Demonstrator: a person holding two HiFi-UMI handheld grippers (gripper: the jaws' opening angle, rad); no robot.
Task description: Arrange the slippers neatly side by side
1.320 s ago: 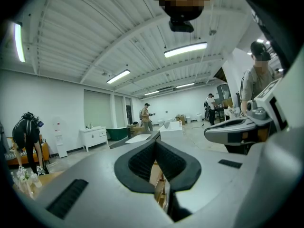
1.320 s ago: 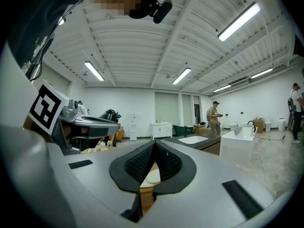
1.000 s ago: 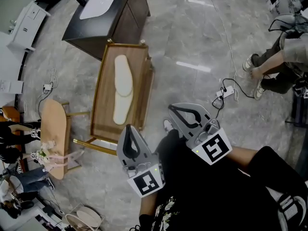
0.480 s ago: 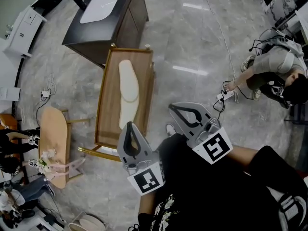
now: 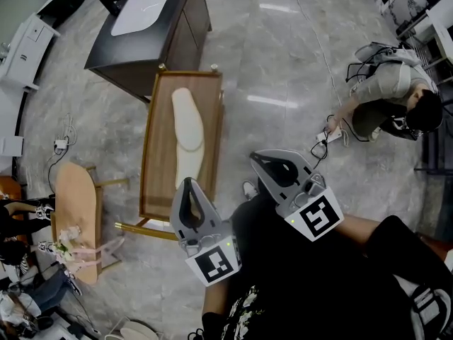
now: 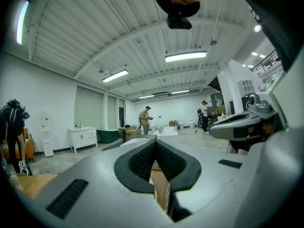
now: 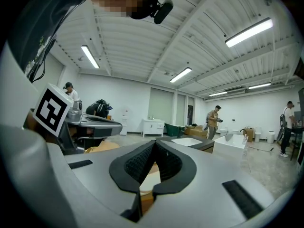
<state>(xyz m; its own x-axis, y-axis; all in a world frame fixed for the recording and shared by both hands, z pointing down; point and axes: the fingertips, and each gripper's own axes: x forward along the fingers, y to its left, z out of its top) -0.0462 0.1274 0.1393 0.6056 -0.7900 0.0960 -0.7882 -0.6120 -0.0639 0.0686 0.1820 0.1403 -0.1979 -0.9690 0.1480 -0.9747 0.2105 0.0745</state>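
Observation:
Two cream slippers lie end to end along a low wooden table (image 5: 157,154): the far slipper (image 5: 185,112) and the near slipper (image 5: 190,165), which overlap a little. My left gripper (image 5: 187,184) is shut and empty, its tip over the table's near edge. My right gripper (image 5: 256,159) is shut and empty too, over the floor to the right of the table. In the left gripper view the jaws (image 6: 156,142) meet, with the table's wood below them. In the right gripper view the jaws (image 7: 154,143) meet, and a cream slipper (image 7: 148,180) shows under them.
A dark cabinet with a white basin (image 5: 145,16) stands beyond the table. A small wooden stand (image 5: 74,204) is at the left. A person (image 5: 389,94) crouches at the right by cables and a power strip (image 5: 329,137). Grey stone floor lies all around.
The view has shifted, bringing the crouching person fully into sight at the right. The left gripper has edged a little toward the table's near edge. Both grippers stay shut.

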